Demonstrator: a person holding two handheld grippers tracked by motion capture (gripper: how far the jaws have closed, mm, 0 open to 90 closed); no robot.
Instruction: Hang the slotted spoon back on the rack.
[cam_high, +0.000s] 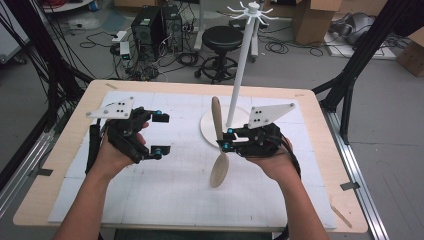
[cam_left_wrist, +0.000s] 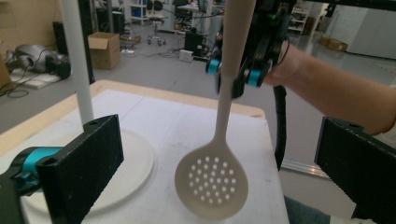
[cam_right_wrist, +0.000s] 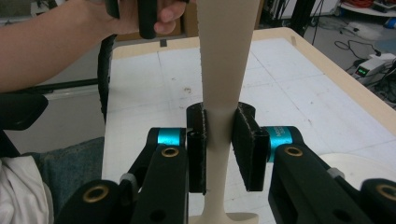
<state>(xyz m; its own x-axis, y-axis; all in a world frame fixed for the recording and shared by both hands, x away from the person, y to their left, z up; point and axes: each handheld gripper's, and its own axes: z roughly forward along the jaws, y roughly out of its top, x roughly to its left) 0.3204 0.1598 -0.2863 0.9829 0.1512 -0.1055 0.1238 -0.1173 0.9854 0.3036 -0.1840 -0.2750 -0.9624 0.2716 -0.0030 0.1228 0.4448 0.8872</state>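
Note:
A beige slotted spoon (cam_high: 218, 145) is held off the white mat, handle up and away, perforated bowl (cam_left_wrist: 211, 181) low and toward the person. My right gripper (cam_high: 226, 139) is shut on its handle (cam_right_wrist: 219, 116), both pads pressed on it. My left gripper (cam_high: 160, 134) stands open to the left of the spoon, nothing between its jaws. In the left gripper view the spoon hangs ahead between the two black jaws, with the right gripper (cam_left_wrist: 233, 74) clamped on it above.
A white rack pole (cam_high: 244, 60) with hooks on top rises from a round white base (cam_high: 212, 127) just behind the spoon. The white gridded mat (cam_high: 165, 195) covers the wooden table (cam_high: 330, 170). A stool, computers and boxes stand on the floor beyond.

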